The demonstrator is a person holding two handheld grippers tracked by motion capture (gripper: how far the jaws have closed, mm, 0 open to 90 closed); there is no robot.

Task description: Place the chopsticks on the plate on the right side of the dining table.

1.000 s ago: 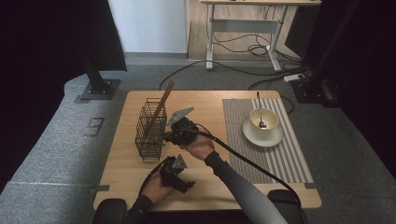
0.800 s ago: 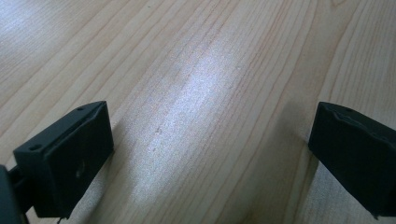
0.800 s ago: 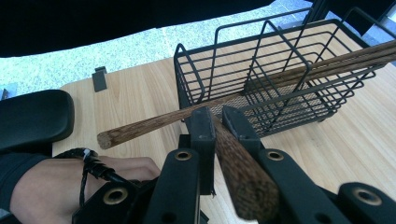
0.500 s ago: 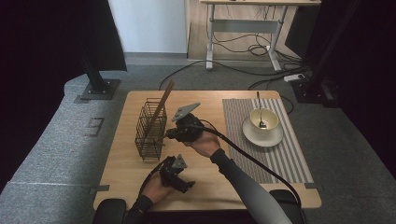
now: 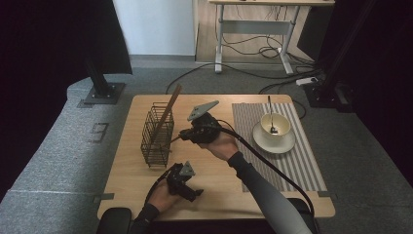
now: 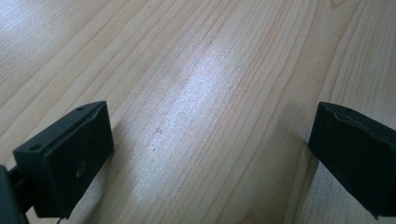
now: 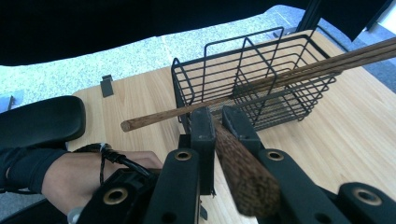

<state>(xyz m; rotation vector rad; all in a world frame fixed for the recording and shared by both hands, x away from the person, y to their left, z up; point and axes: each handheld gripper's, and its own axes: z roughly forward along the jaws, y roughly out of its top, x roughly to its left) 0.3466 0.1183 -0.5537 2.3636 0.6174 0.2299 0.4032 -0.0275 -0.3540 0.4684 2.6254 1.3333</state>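
Note:
A black wire basket (image 5: 157, 135) (image 7: 261, 79) stands on the left half of the wooden table (image 5: 219, 170), with brown wooden chopsticks (image 5: 168, 111) (image 7: 322, 63) leaning across it. My right gripper (image 5: 181, 137) (image 7: 217, 114) hovers just right of the basket, pointing at it, and is shut on one chopstick (image 7: 240, 170) whose thick end runs back toward the camera. My left gripper (image 5: 190, 190) (image 6: 210, 154) rests low at the table's front. Its jaws stand wide apart over bare wood, with nothing between them.
A cream cup (image 5: 275, 126) with a spoon stands on a saucer (image 5: 285, 145) on a striped mat (image 5: 302, 165) at the table's right. A black stand base (image 5: 102, 91) sits on the floor at far left. A desk with cables (image 5: 253, 51) stands behind.
My right gripper has risen and drifted slightly right, away from the basket, with the chopstick still in it. The left gripper has stayed put.

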